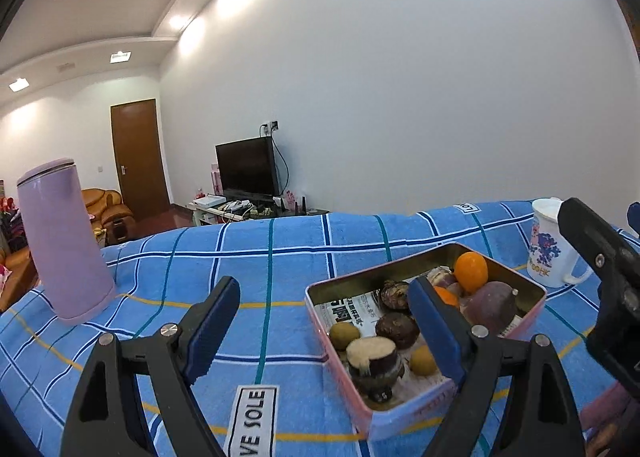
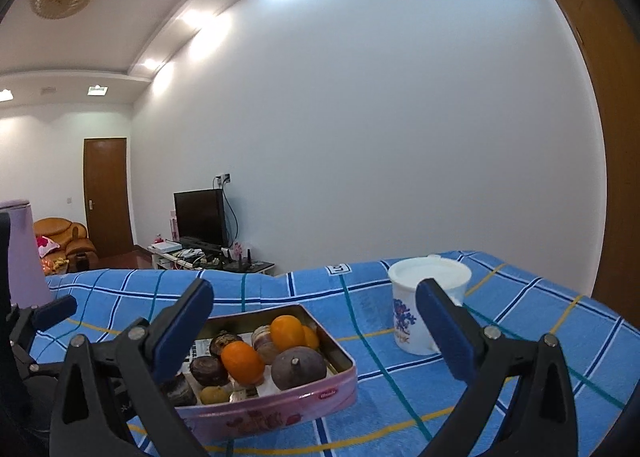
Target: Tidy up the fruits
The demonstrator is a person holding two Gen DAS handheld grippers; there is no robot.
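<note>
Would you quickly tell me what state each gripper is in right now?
Left gripper: open, holding nothing; the pink tin sits beyond its fingers.
Right gripper: open, holding nothing; the white mug stands free on the blue cloth.

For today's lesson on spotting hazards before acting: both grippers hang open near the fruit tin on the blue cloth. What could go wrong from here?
1. The pink tin lies on loose blue cloth; a nudge from the left hand-held gripper could slide it.
2. The orange sits piled on other fruit and might roll out.
3. The white mug, near the right hand-held gripper, may tip if clipped.
</note>
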